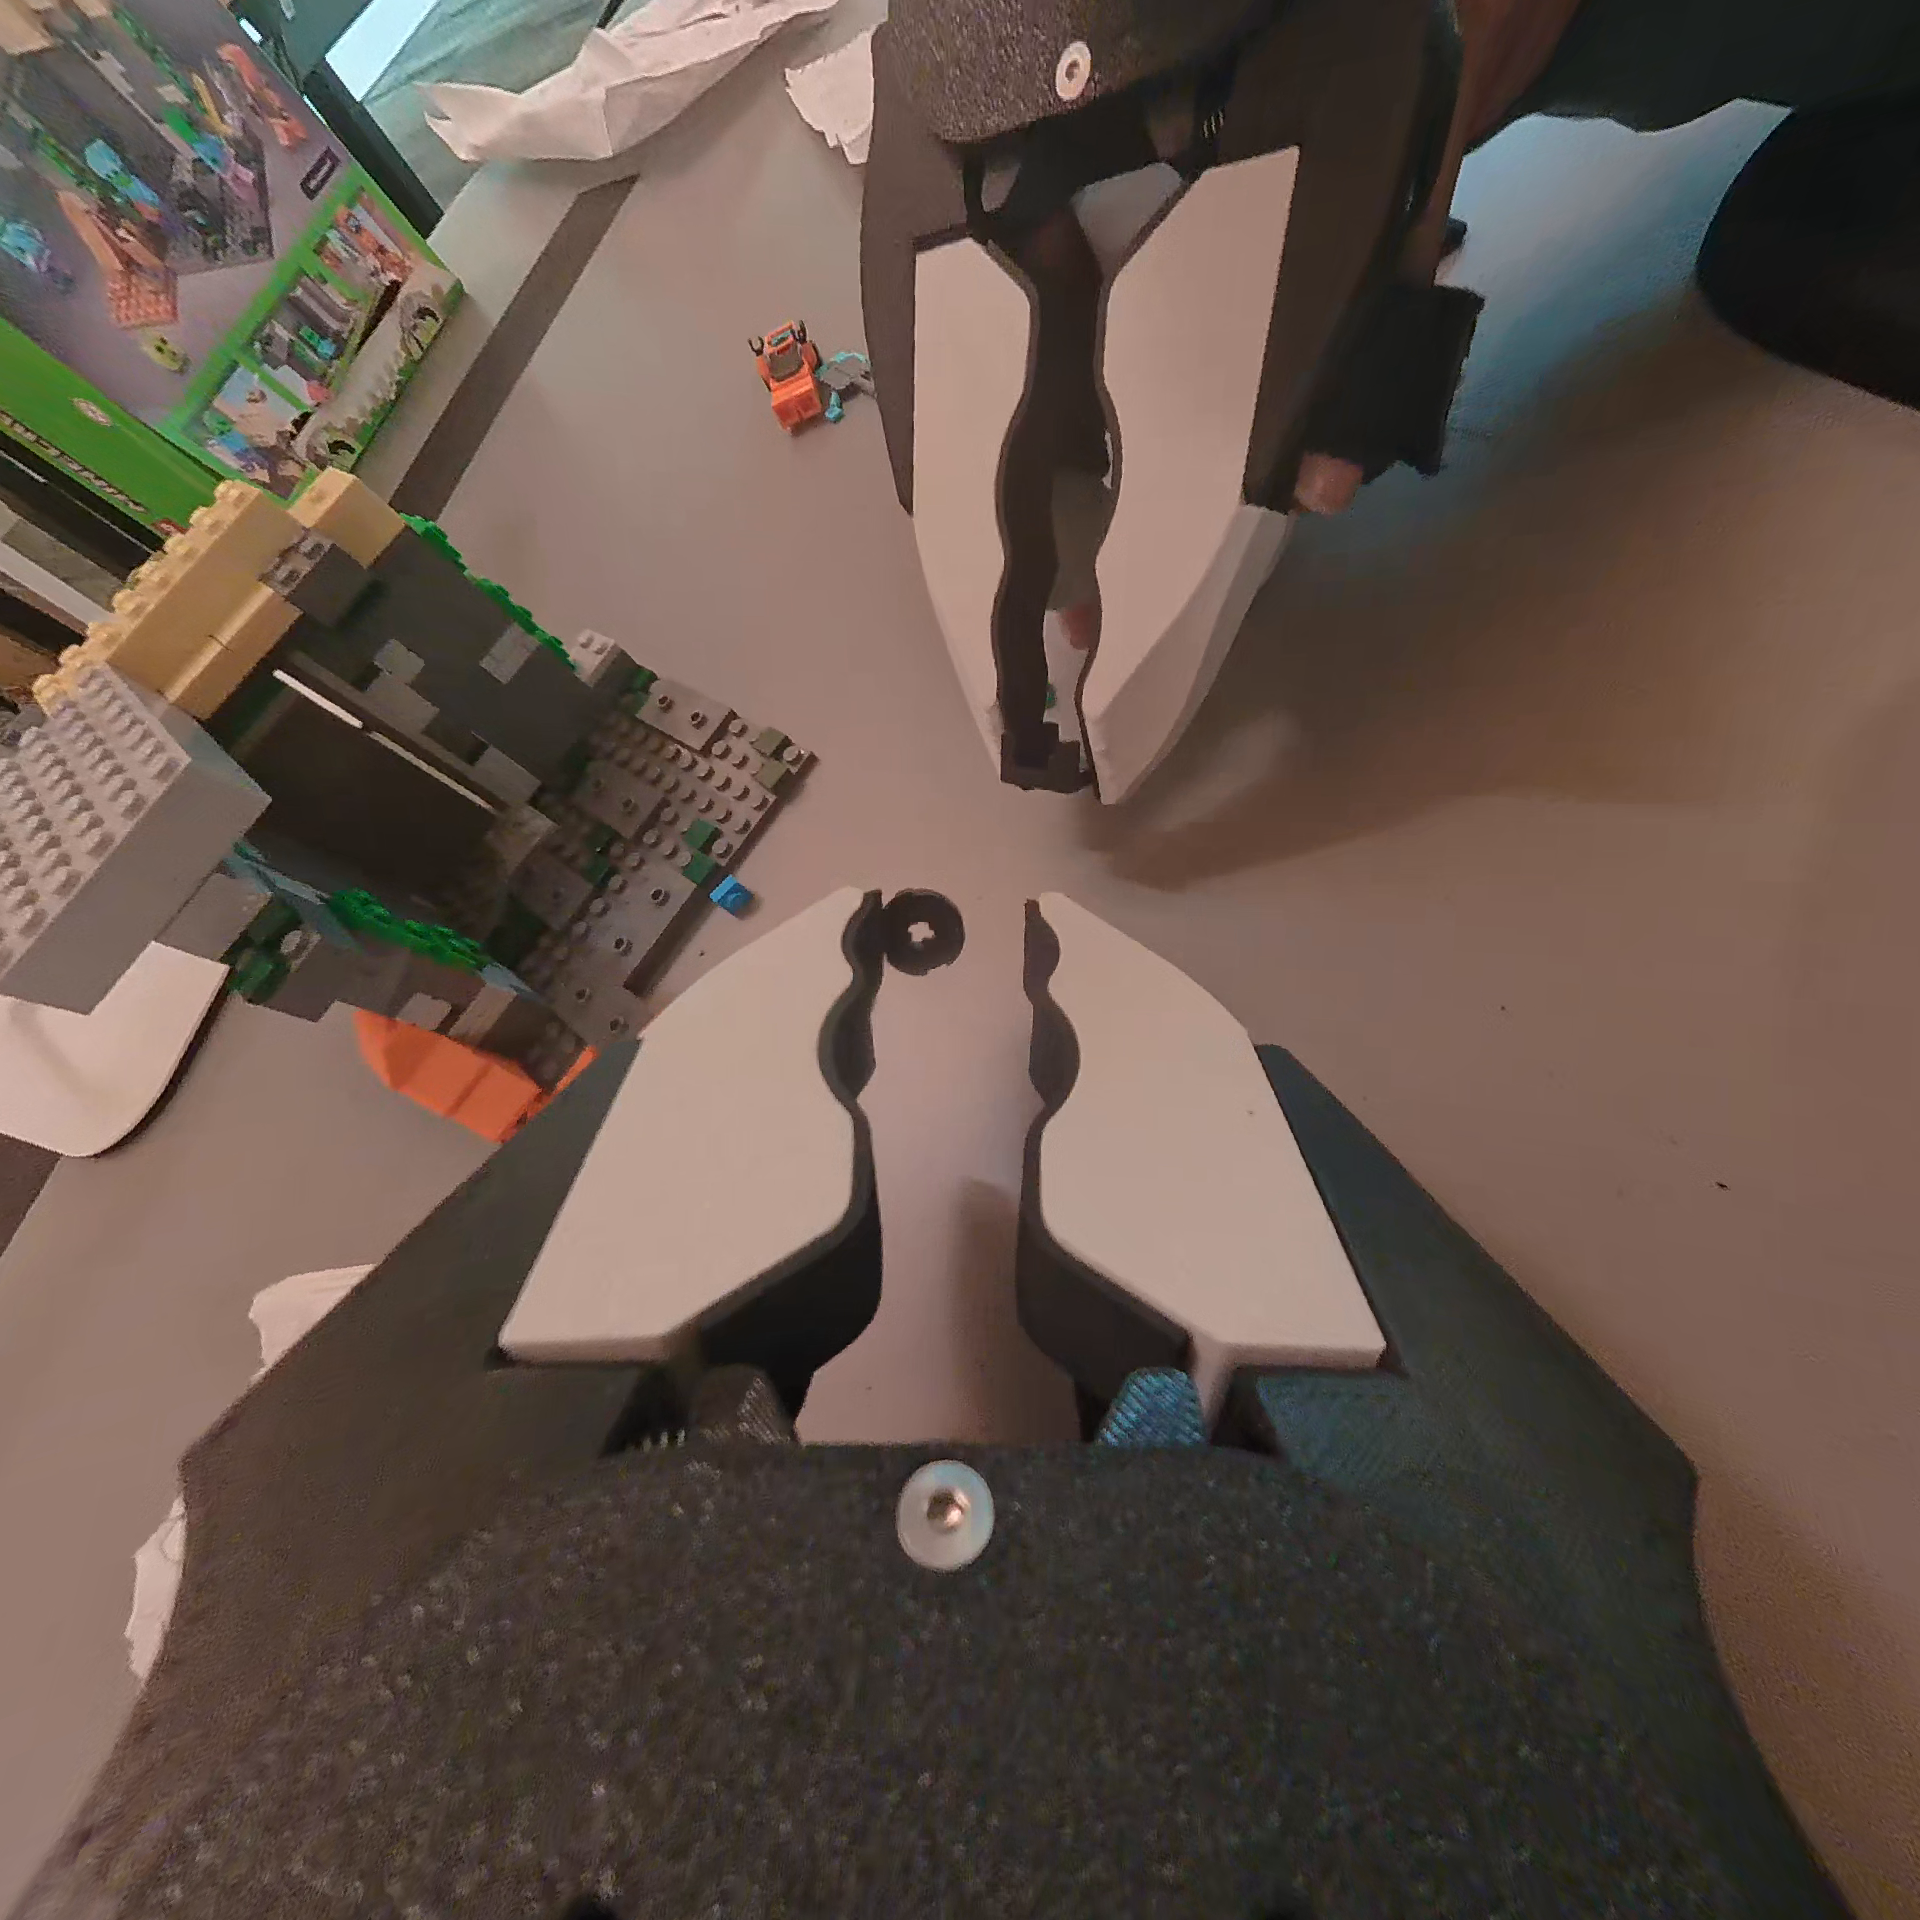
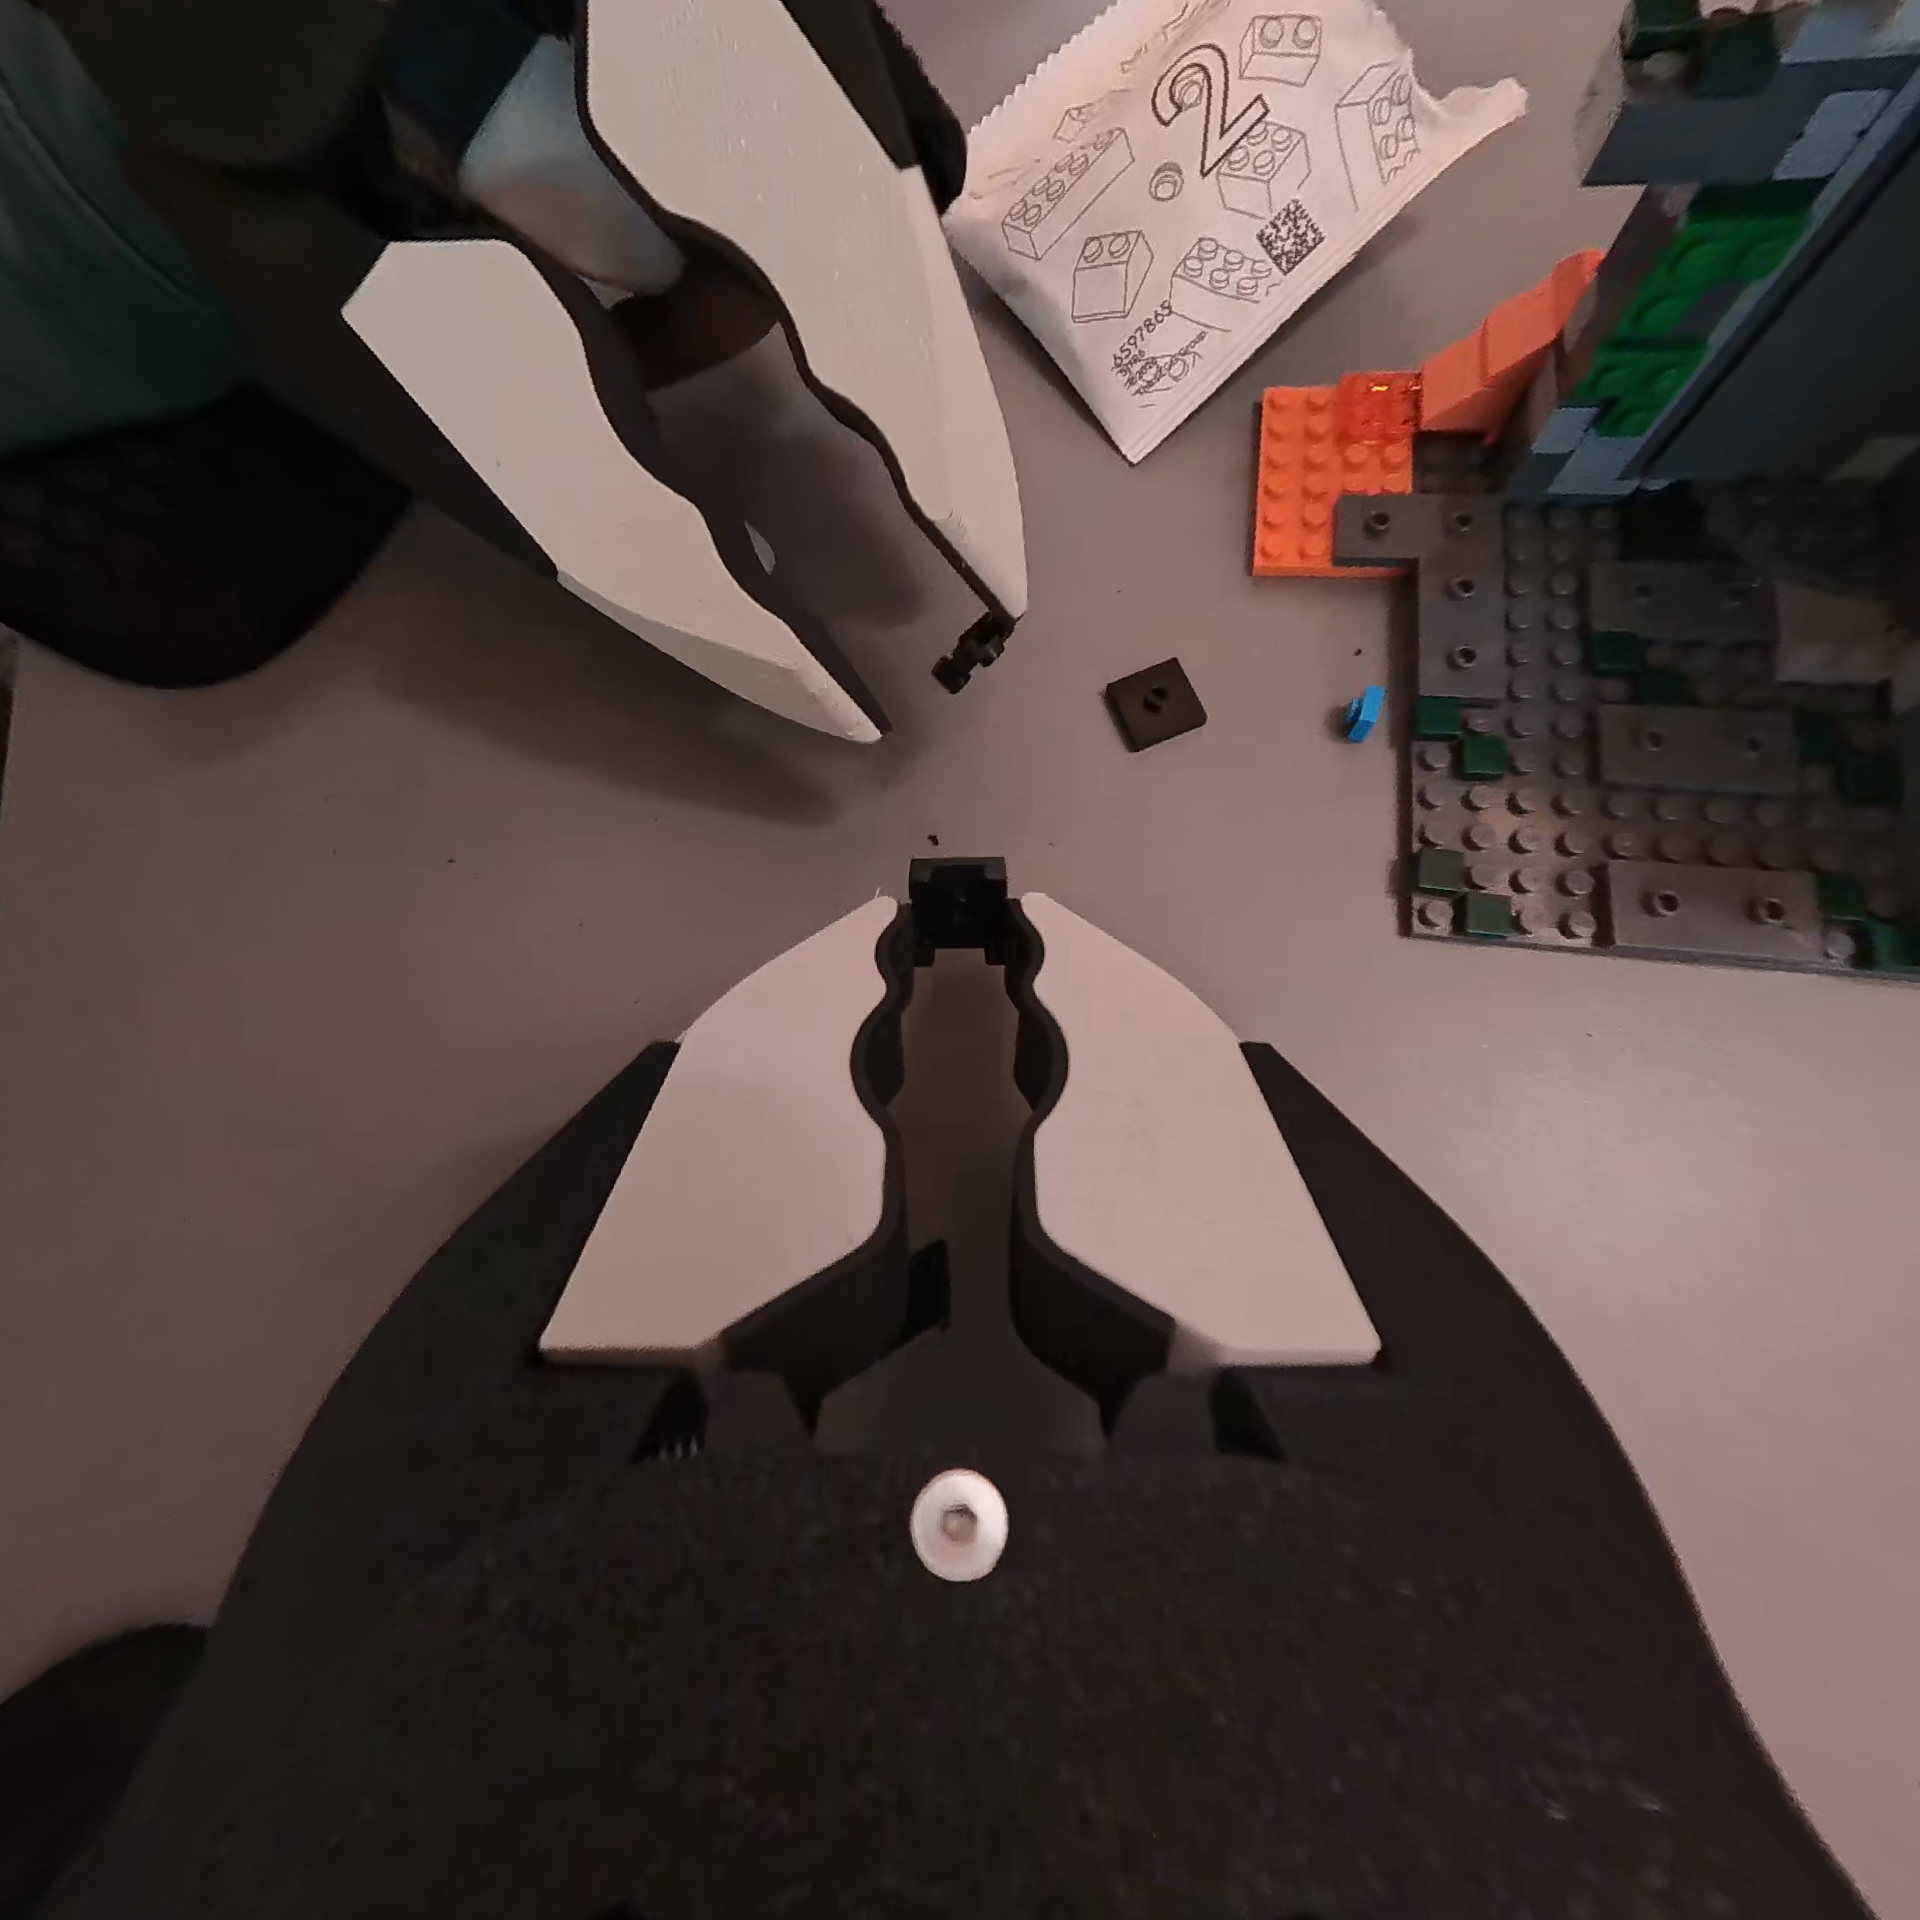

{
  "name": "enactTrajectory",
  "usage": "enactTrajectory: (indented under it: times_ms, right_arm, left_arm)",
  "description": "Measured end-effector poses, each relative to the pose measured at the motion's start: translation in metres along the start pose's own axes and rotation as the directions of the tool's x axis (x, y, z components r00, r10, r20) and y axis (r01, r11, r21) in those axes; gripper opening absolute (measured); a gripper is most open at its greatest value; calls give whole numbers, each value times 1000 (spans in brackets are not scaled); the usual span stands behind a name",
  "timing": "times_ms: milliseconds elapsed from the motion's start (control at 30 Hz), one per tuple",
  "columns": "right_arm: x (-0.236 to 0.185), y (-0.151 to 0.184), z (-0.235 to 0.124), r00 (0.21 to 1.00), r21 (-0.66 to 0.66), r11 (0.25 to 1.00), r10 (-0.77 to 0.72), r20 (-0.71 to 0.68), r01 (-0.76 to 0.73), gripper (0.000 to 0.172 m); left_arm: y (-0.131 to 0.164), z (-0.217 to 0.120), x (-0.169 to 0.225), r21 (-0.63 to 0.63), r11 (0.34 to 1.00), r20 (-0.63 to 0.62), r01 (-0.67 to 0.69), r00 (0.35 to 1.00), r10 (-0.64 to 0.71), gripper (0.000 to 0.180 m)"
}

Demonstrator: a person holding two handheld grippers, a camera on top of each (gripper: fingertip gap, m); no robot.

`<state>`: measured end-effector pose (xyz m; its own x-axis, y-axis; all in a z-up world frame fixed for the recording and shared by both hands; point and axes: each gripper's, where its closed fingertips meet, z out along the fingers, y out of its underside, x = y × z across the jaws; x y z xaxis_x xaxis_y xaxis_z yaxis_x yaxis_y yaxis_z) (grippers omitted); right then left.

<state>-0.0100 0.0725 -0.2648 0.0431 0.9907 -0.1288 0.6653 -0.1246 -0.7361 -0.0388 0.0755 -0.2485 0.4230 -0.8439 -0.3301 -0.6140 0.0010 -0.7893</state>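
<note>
The right tongs (image 2: 958, 904) are clamped on a small black brick piece (image 2: 956, 902), both pads pressing its sides. The left tongs (image 1: 945, 925) stand open; a small black round piece (image 1: 923, 932) touches one pad, with a gap to the other. Both hover over a grey surface (image 2: 416, 987). Nearby lie a black square tile (image 2: 1155, 703), a blue piece (image 2: 1363, 713), a grey studded brick model (image 2: 1621, 748), a white printed paper bag (image 2: 1195, 208) and a green toy box (image 1: 187, 260).

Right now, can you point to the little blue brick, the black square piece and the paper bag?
little blue brick (image 2: 1363, 713), right wrist view, its middle.
black square piece (image 2: 1155, 704), right wrist view, top face.
paper bag (image 2: 1226, 218), right wrist view, middle.
</note>
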Motion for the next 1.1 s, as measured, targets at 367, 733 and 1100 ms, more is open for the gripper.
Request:
enactTrajectory:
  times_ms: [367,733,1100]
  right_arm:
    - [-5,-8,-3,1000,47,999,-8,29,7,34]
    - [23,-31,-36,994,251,963,105,-32,-94,33]
    - [24,-28,-30,992,220,971,111,-53,-97,29]
  left_arm:
    - [-4,-6,-7,22,1000,30,-2,1000,1,26]
    - [23,-54,-88,42,967,286,251,924,-252,31]
    - [129,-93,-113,-14,614,279,789,593,-755,58]
